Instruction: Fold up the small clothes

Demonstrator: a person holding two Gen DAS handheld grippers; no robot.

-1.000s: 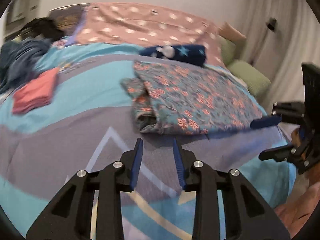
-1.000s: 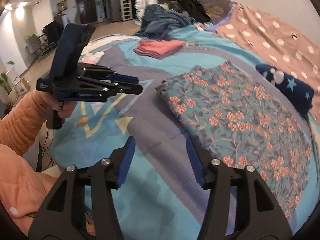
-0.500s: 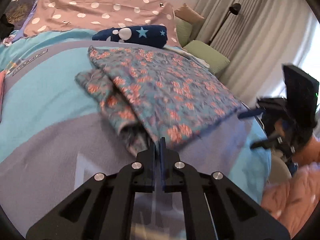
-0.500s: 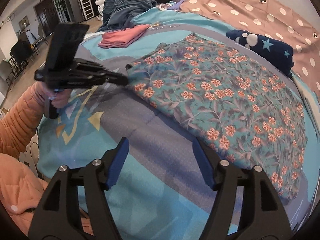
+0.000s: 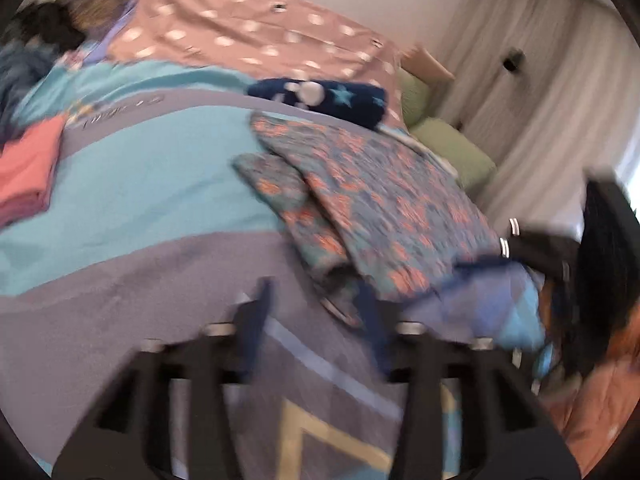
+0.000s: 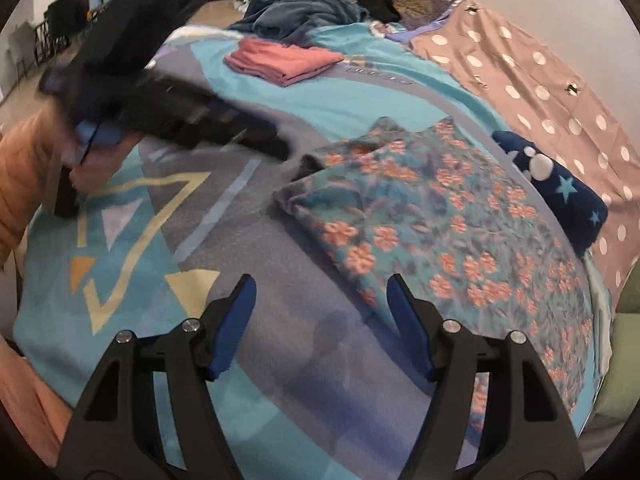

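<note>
A teal garment with orange flowers (image 5: 384, 208) lies flat on the bed, one side folded over; it also shows in the right wrist view (image 6: 440, 216). My left gripper (image 5: 316, 312) is open and empty just short of the garment's near left corner, blurred by motion. It shows in the right wrist view (image 6: 256, 140) reaching toward that corner. My right gripper (image 6: 320, 312) is open and empty, its right fingertip (image 6: 400, 300) at the garment's near edge. It also shows at the right of the left wrist view (image 5: 532, 252).
A folded pink garment (image 6: 284, 60) lies farther back on the teal and grey bedspread (image 6: 160, 208). A navy star-patterned bundle (image 6: 560, 184) lies beyond the floral garment. A dotted pink cover (image 6: 540, 72), dark clothes (image 6: 304, 8) and green pillows (image 5: 452, 148) lie around.
My left gripper shut half a second ago and has opened again, pulling back from the garment's corner. My right gripper has stayed open and moved closer to the garment's near edge.
</note>
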